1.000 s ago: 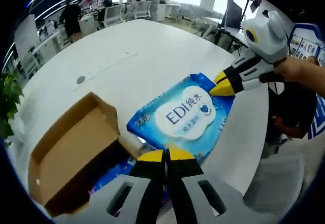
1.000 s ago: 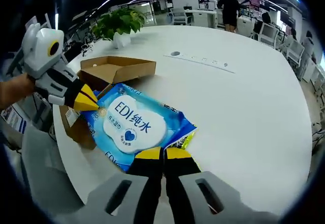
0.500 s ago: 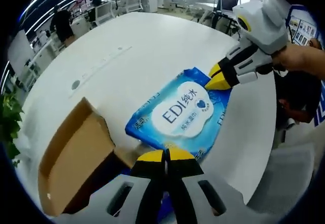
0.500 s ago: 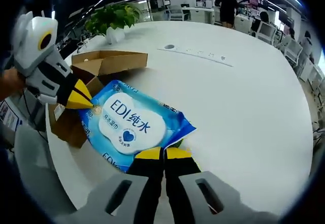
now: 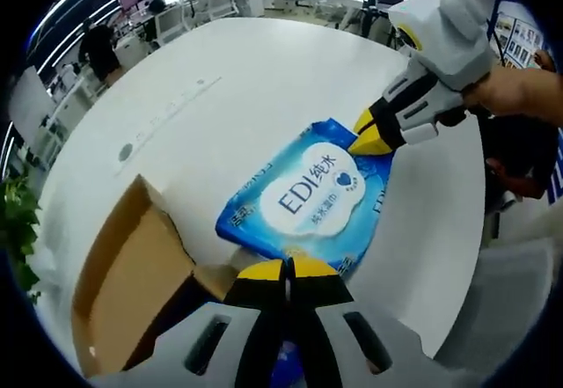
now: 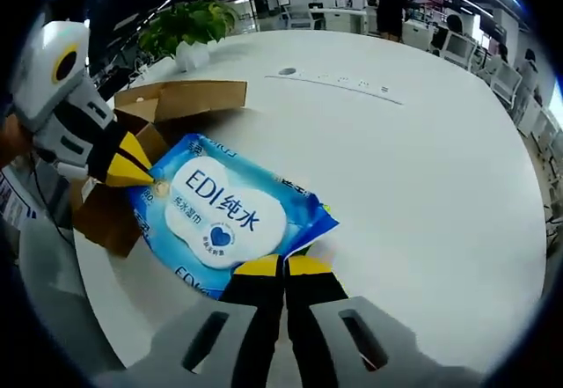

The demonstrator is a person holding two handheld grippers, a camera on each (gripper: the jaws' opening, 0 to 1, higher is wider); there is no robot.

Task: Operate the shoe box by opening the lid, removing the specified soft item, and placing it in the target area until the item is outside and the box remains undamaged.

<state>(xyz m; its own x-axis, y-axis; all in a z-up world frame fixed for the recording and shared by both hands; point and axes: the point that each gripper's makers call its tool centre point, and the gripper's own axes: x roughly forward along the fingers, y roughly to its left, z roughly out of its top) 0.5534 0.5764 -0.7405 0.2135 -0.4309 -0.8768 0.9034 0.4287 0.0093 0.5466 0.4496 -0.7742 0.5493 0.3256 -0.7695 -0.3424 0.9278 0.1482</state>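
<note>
Pinching opposite corners of flat blue wet-wipes pack (image 5: pixel 310 196) with both grippers' closed yellow-tipped fingers (image 5: pixel 284 271) over white counter (image 6: pixel 422 159), beside open cardboard shoe box (image 5: pixel 132 274).

The broad white bench (image 6: pixel 422 150) carries an open brown cardboard box (image 6: pixel 167 106), a blue wet-wipes pack (image 6: pixel 230 216) and a potted green plant (image 6: pixel 189 32).

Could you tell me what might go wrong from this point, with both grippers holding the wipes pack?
1. The left gripper and right gripper each pinch an opposite end of the soft blue wipes pack; pulling apart could tear its thin wrapper.
2. The cardboard shoe box sits right beside the pack, its lid open; a low sweep could catch and bend a flap.
3. The pack lies near the edge of the white table; releasing there might let it slide off.
</note>
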